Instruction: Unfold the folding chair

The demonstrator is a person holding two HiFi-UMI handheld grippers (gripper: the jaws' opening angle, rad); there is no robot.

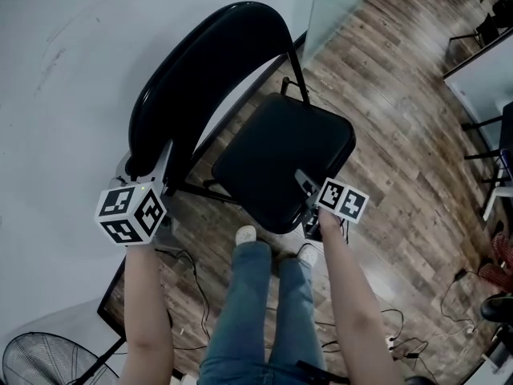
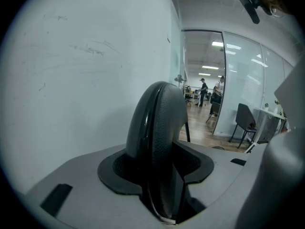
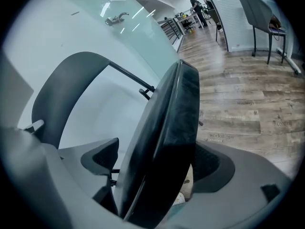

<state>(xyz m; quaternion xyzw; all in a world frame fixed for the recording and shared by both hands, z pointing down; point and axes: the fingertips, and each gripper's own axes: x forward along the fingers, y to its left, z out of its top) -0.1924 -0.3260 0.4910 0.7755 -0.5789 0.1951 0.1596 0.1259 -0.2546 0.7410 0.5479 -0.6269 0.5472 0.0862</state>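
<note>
Two hand-held grippers work on a black folding chair [image 1: 280, 155] that stands on a wooden floor [image 1: 401, 135] with its back close to a pale wall [image 1: 64, 70], seen from above by a camera on the person's head. The left gripper [image 1: 146, 171] pinches the lower side edge of the curved backrest [image 2: 159, 142]. Its own view shows both pads pressed against the padded rim, which fills the gap between them. The right gripper [image 1: 309, 189] is at the front edge of the seat [image 3: 164, 142]. Its jaws are spread, with the seat edge standing between them and a sliver of light between one pad and the seat, so it looks loose around the edge rather than clamped on it. The seat is swung out and away from the backrest, and thin metal legs show beneath and behind it. The person's legs [image 1: 264, 311] and pale shoes sit just below the seat's front edge. The unfolding looks nearly finished, as the seat is down and the frame is opened out. Probably all that is left is to check that the seat lies fully flat and the chair stands steady, then let go of the backrest. Whether the legs are fully spread cannot be made out.
</note>
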